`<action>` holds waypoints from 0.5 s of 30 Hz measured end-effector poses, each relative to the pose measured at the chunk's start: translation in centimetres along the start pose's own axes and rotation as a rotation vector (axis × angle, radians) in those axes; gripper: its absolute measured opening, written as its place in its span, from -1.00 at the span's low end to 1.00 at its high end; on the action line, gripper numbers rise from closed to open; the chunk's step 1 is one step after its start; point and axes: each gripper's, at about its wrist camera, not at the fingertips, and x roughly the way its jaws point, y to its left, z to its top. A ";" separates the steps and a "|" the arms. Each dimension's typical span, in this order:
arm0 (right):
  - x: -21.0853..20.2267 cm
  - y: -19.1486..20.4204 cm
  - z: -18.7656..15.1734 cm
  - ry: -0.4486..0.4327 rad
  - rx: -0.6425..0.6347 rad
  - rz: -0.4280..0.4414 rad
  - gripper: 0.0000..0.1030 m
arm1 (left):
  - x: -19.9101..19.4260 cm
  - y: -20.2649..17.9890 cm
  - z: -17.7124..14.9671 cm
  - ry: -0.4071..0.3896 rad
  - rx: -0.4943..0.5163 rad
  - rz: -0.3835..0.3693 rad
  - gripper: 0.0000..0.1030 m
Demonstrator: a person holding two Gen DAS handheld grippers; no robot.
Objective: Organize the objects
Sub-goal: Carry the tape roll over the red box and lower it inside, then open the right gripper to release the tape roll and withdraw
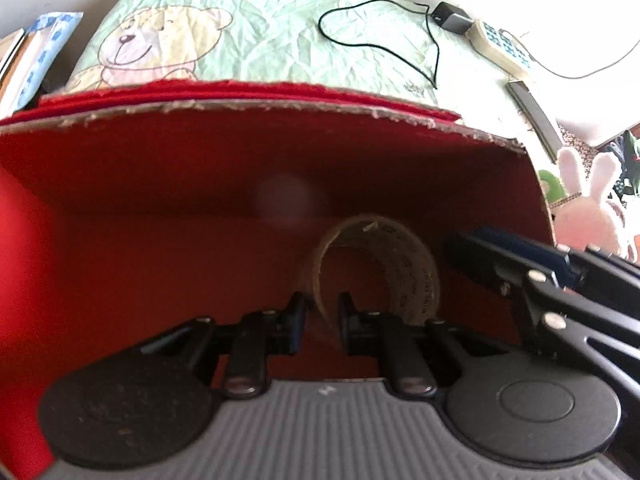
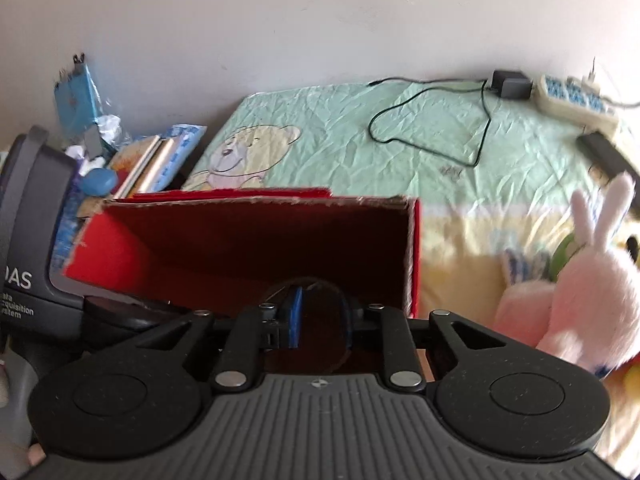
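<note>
Bear sheet (image 2: pixel 328 148) covers my bed, creased. Black cable (image 2: pixel 432 128) loops across far part; adapter (image 2: pixel 512 84) and power strip (image 2: pixel 576 100) at far right corner. Books (image 2: pixel 156 160) stacked off left edge. Blue packet (image 2: pixel 76 92) against wall (image 2: pixel 280 20).

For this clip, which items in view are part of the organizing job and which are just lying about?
In the job:
- red box
- tape roll inside the box, its wall between the left claw fingers
- dark ring at the right claw

Lying about:
- pink plush rabbit
- power strip
- black adapter
- bear-print sheet
- books
</note>
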 end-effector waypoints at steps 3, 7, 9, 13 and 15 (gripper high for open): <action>-0.1 0.4 -0.3 0.023 0.037 0.054 -0.58 | -1.2 0.3 -0.3 -0.040 0.007 0.012 -0.74; -0.1 1.9 -0.6 0.032 0.046 0.106 -0.60 | -3.8 1.5 -1.3 -0.107 0.013 0.062 -0.71; 0.2 2.5 -0.6 0.035 0.066 0.132 -0.60 | -4.9 2.2 -1.7 -0.133 0.014 0.101 -0.71; 1.6 4.1 -0.7 0.082 0.092 0.187 -0.60 | -6.0 2.9 -2.7 -0.167 0.036 0.222 -0.71; 2.3 4.8 -0.7 0.099 0.099 0.193 -0.60 | -6.5 3.3 -3.0 -0.170 0.048 0.277 -0.71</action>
